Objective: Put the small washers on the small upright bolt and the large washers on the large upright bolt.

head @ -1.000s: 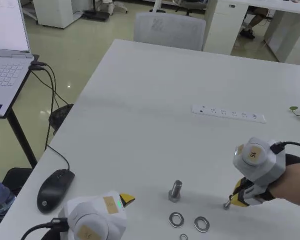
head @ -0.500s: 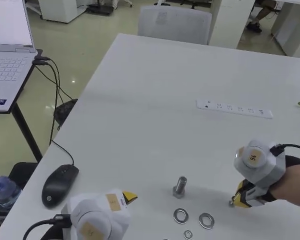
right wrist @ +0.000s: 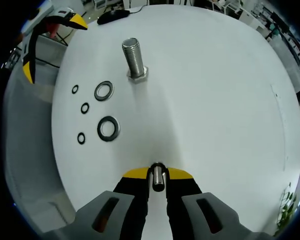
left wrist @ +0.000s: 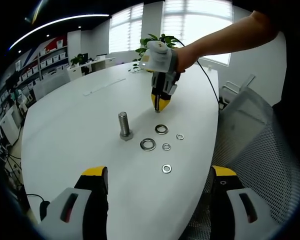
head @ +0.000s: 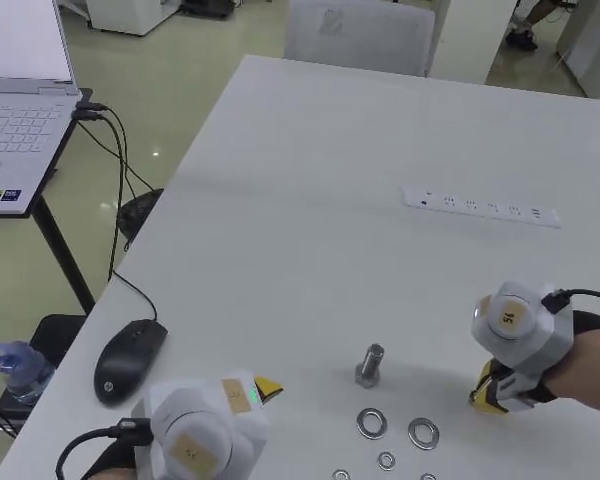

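Note:
The large bolt stands upright on the white table. Two large washers lie flat in front of it, with small washers beside them. My right gripper is shut on the small bolt, held low at the table to the right of the large bolt. My left gripper is open at the near left with nothing between its jaws, short of the washers. The right gripper points down beyond the washers.
A black mouse lies at the table's left edge with its cable trailing off. A white power strip lies farther back. An open laptop sits on a side desk to the left, and a grey chair stands at the far end.
The head camera has tipped down, so more small washers show at the bottom. The small bolt, seen at the right gripper's tip earlier, is now hidden behind that gripper in the head view.

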Demonstrator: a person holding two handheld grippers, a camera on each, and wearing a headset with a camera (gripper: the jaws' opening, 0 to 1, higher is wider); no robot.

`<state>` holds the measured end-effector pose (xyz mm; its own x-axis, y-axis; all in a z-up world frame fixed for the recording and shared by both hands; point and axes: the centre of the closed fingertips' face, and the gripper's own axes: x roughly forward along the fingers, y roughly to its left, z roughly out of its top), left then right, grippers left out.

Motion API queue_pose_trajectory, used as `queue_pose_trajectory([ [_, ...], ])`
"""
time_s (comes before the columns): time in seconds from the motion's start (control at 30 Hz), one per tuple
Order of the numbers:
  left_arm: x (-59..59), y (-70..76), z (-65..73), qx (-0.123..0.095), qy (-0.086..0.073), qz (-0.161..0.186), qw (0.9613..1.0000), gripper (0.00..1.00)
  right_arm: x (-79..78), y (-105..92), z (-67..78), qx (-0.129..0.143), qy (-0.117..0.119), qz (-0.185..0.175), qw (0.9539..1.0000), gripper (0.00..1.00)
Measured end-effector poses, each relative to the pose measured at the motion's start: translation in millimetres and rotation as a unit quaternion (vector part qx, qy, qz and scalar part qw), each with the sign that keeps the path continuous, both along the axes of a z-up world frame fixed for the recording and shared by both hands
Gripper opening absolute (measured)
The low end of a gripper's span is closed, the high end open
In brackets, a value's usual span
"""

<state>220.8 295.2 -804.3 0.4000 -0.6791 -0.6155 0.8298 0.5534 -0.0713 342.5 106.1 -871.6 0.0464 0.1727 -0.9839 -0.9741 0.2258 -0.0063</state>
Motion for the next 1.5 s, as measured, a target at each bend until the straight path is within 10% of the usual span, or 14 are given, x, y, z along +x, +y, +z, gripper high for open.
queue_pose_trajectory([
  [1.5,0.3,-0.7,1.7,0.002,-0.008,-0.002,1.0000,0.82,5.5,7.4,16.7,0.015,-0.005,0.006,0.9999,0.26],
])
